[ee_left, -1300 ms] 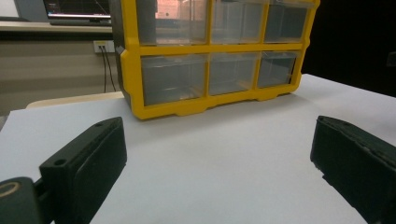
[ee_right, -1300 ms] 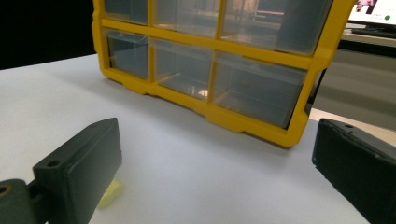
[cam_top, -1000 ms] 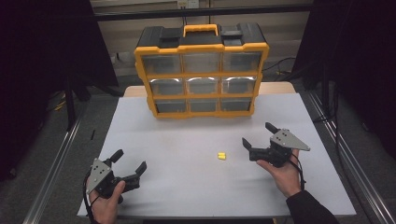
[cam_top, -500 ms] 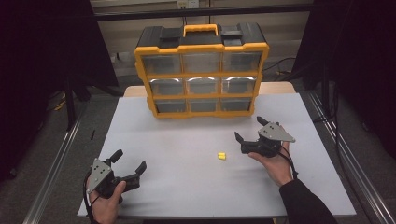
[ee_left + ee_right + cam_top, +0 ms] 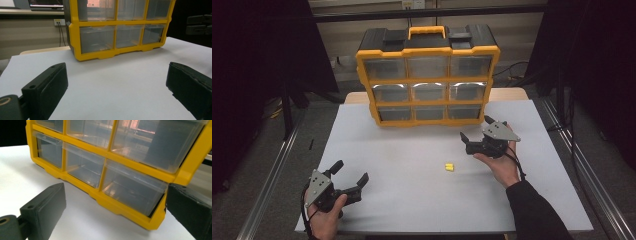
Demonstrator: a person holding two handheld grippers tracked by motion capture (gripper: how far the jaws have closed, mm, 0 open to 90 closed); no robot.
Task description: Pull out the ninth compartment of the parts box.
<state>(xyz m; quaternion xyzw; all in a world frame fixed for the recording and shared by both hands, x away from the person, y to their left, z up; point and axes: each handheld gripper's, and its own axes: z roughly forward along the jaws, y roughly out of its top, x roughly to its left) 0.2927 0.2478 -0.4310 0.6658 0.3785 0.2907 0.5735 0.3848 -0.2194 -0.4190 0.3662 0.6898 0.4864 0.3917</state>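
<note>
The yellow organiser (image 5: 428, 75) stands upright at the far side of the white table (image 5: 402, 165), its clear drawers facing the person; the right gripper (image 5: 477, 135) hovers just off its lower right corner, jaws spread wide and holding nothing; in the right gripper view the bottom-right drawer (image 5: 132, 191) sits between the two black jaws, close ahead of them but not touching, with the cabinet's yellow bottom edge running slantwise below it and the right-hand jaw standing level with the cabinet's outer corner. The small yellow piece (image 5: 449, 167) lies on the bare table, near the right gripper on the person's side of it and a little toward the left gripper, outside the spread of the jaws.

The left gripper (image 5: 349, 176) rests low near the table's near left corner, well apart from the organiser; its jaws are also spread wide with nothing between them; in the left gripper view the bottom row of drawers (image 5: 117, 37) shows far ahead across an open stretch of white surface. Between the two grippers the tabletop is bare apart from the small yellow piece; the table's right edge lies a fair way beyond the right hand (image 5: 499, 165); the left hand (image 5: 324, 222) sits right at the near edge.
</note>
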